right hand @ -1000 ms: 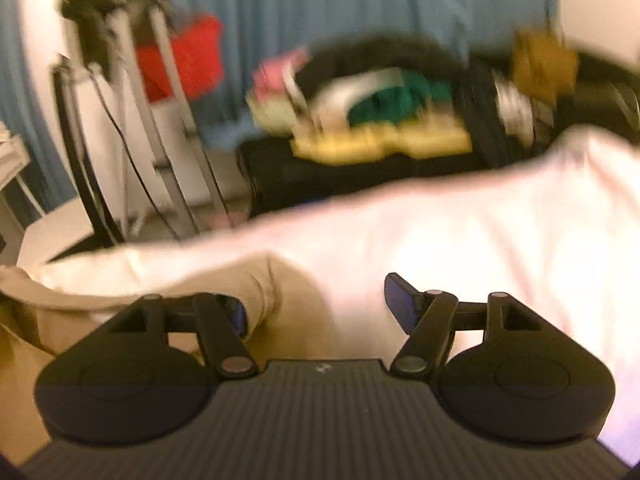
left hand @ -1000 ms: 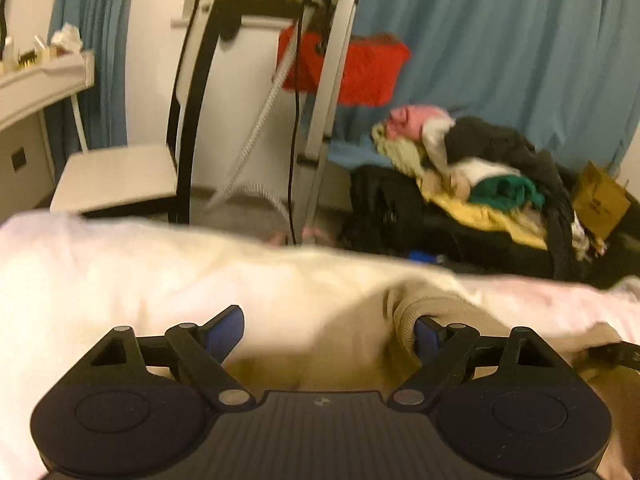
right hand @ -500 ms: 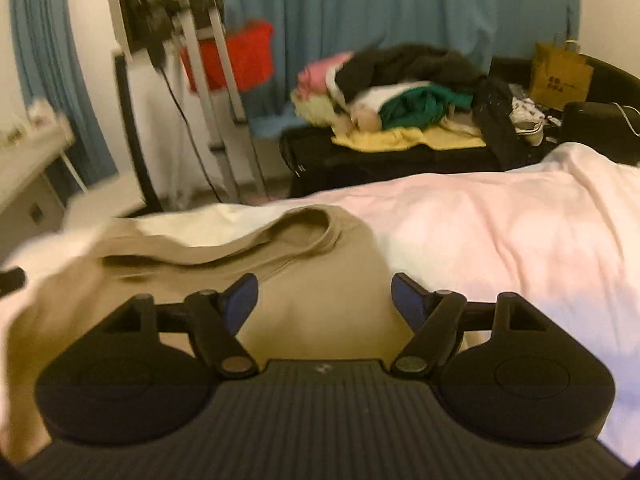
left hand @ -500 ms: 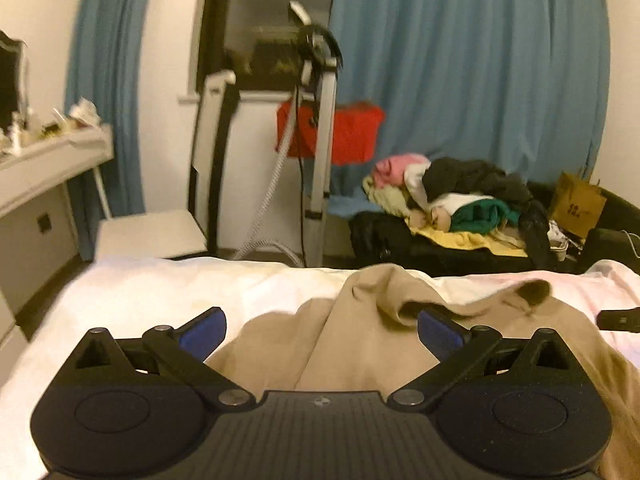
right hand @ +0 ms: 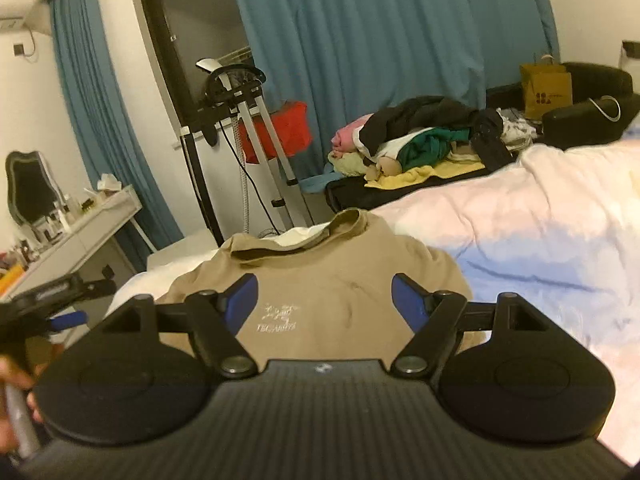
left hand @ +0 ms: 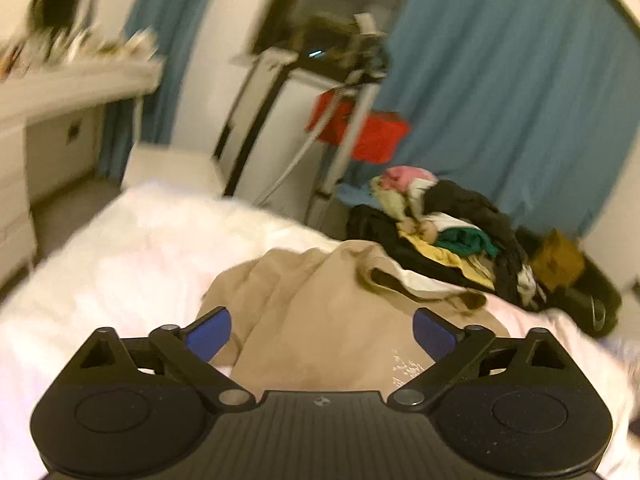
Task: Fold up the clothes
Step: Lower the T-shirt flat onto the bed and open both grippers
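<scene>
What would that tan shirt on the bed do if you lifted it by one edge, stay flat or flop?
Most likely flop. The tan shirt already lies in soft folds and its collar sags open, so it looks limp. It would probably drape and drag across the white bedding rather than slide as one piece. It seems light, being thin cloth.

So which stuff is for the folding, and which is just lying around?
For the folding:
- tan shirt
- white bed cover under it
- left gripper, open
- right gripper, open

Just lying around:
- clothes pile
- red bag
- brown paper bag
</scene>
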Available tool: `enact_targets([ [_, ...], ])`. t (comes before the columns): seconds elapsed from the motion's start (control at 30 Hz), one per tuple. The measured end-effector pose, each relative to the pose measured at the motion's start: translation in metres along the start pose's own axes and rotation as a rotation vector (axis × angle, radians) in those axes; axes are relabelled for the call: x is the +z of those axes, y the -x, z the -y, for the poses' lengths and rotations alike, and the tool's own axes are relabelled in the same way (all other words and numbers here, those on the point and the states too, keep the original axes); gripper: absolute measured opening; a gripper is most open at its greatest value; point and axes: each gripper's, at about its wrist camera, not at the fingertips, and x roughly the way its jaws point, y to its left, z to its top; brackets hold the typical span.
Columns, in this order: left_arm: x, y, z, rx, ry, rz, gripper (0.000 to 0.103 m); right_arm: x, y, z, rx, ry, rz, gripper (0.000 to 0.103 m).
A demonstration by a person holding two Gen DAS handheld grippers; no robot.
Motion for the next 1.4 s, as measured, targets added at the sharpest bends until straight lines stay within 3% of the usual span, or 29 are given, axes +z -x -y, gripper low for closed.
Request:
enact_targets([
  [0.1, 0.005, -0.012, -0.02, 0.023, 0.089, -0.017, 0.093, -0.012, 0.003, 0.008, 0.021, -0.048, -0.008, 0.075],
  [0.3, 0.014, -0.054, -0.037, 0.054, 0.063, 0.015, 0.081, -0.027, -0.019, 0.021, 0.029, -0.079, -0.027, 0.075],
  [0.37, 0.012, -0.077, -0.047, 0.07, 0.076, -0.006, 0.072, -0.031, -0.028, 0.026, 0.027, -0.096, -0.046, 0.075],
  [0.53, 0.001, -0.135, -0.079, 0.161, 0.115, -0.07, 0.061, -0.037, -0.05, 0.042, 0.066, -0.2, -0.087, 0.075],
  [0.63, 0.0, -0.154, -0.094, 0.151, 0.158, -0.046, 0.06, -0.035, -0.055, 0.041, 0.089, -0.186, -0.07, 0.076],
  [0.7, 0.003, -0.161, -0.094, 0.141, 0.15, -0.028, 0.048, -0.034, -0.059, 0.04, 0.104, -0.173, -0.059, 0.076],
  [0.77, 0.011, -0.168, -0.088, 0.136, 0.092, -0.039, 0.01, -0.034, -0.064, 0.04, 0.113, -0.174, -0.063, 0.076],
  [0.8, 0.017, -0.17, -0.083, 0.135, 0.049, -0.042, 0.004, -0.035, -0.067, 0.04, 0.114, -0.177, -0.069, 0.076],
  [0.9, 0.038, -0.17, -0.069, 0.166, -0.065, -0.009, 0.004, -0.036, -0.075, 0.041, 0.108, -0.173, -0.083, 0.076],
  [1.07, 0.076, -0.166, -0.059, 0.315, -0.131, 0.087, 0.004, -0.041, -0.083, 0.038, 0.056, -0.112, -0.078, 0.076],
  [1.2, 0.067, -0.184, -0.055, 0.364, -0.181, 0.047, 0.004, -0.046, -0.089, 0.041, 0.022, -0.053, -0.051, 0.075],
  [1.3, 0.052, -0.182, -0.05, 0.322, -0.216, 0.031, 0.019, -0.046, -0.089, 0.044, -0.022, -0.037, -0.04, 0.075],
  [1.37, 0.043, -0.176, -0.045, 0.294, -0.238, 0.022, 0.042, -0.044, -0.085, 0.045, -0.027, -0.06, -0.031, 0.075],
  [1.4, 0.039, -0.174, -0.042, 0.28, -0.249, 0.017, 0.046, -0.042, -0.081, 0.045, -0.032, -0.069, -0.021, 0.075],
])
